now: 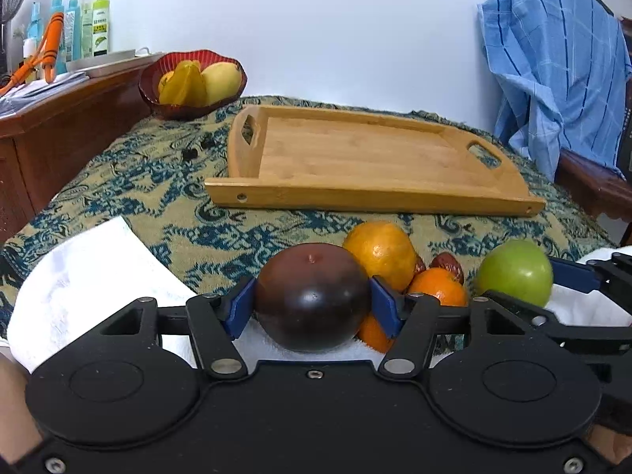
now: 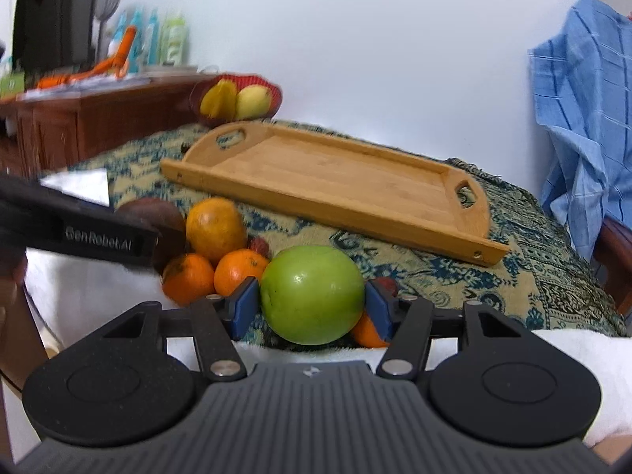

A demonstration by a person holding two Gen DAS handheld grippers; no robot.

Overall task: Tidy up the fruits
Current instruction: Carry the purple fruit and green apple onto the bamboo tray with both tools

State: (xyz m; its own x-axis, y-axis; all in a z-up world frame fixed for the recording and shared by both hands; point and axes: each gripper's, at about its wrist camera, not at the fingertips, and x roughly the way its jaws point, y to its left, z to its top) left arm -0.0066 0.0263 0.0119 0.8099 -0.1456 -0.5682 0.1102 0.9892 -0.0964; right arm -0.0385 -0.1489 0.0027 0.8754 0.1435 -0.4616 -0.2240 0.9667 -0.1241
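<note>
- left gripper (image 1: 312, 308): blue pads clamped on the dark purple fruit (image 1: 312, 296), nearest the camera, on the near side of the wooden tray (image 1: 371, 197).
- right gripper (image 2: 312, 308): pads pinching the green apple (image 2: 312, 294), same near side of the tray.
- oranges (image 2: 215, 252) piled between both fruits and the tray, untouched.
- Step, I'd say: both picks done, lift pending.
- Next: raise clear of the pile, carry to the empty tray beyond; red bowl (image 1: 193, 83) sits past the tray's far left corner.
</note>
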